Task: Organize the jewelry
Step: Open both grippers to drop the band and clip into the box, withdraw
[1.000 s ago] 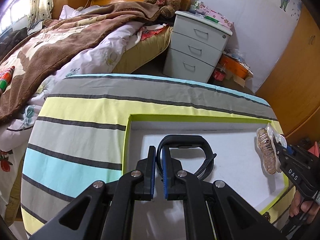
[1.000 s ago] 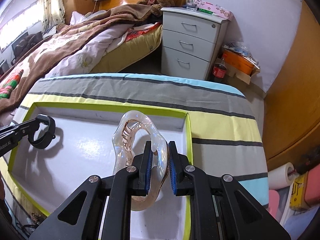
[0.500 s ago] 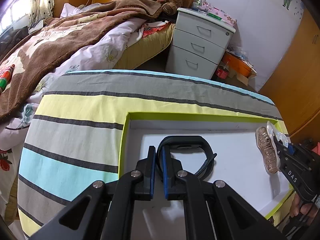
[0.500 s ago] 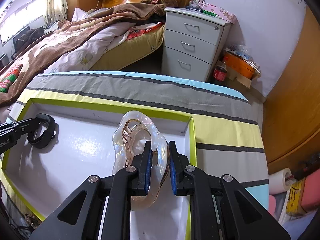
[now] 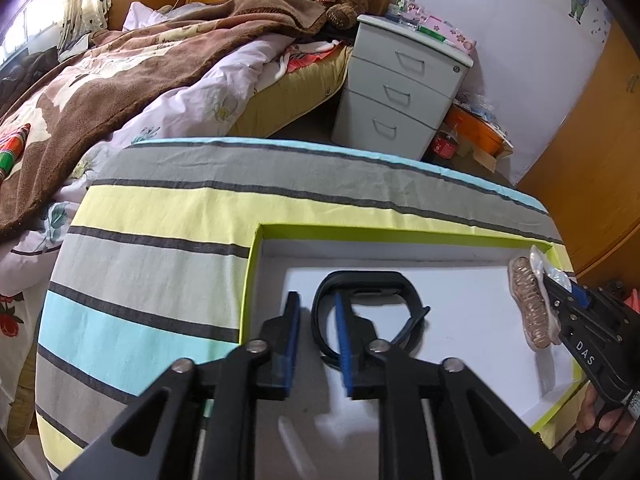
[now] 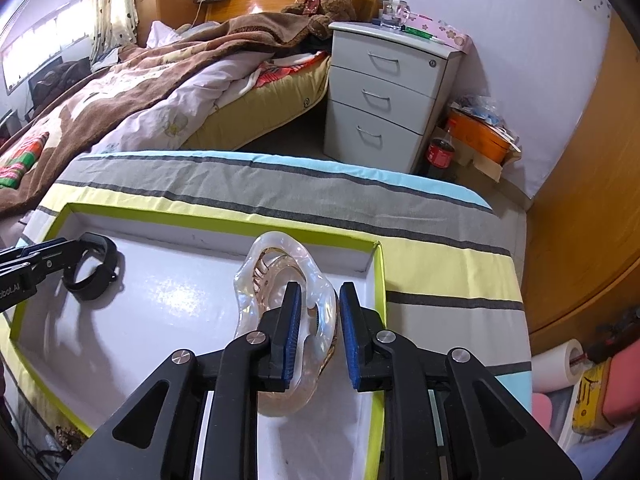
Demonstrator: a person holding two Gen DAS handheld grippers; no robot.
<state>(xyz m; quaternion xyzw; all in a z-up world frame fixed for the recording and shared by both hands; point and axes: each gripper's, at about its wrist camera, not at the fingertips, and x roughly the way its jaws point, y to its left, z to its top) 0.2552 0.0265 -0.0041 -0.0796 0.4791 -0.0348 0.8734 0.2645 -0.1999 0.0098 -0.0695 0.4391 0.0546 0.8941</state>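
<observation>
Inside the green-rimmed white tray [image 6: 370, 264], the left gripper [image 5: 316, 336] stands parted around one side of the black wristband [image 5: 362, 286] lying at the tray's left end, while the right gripper [image 6: 319, 330], likewise parted, straddles the translucent hair claw [image 6: 280, 264] near the right wall.

The tray [image 6: 372, 276] lies on the striped cloth [image 5: 160, 216], toward its near edge; the wristband [image 5: 372, 300] sits inside the tray near its far-left corner; the hair claw [image 6: 280, 280] is at the tray's right edge, near the far-right corner; beyond the cloth's far edge stands the drawer cabinet [image 6: 384, 96], the bed [image 6: 160, 92] to its left.
</observation>
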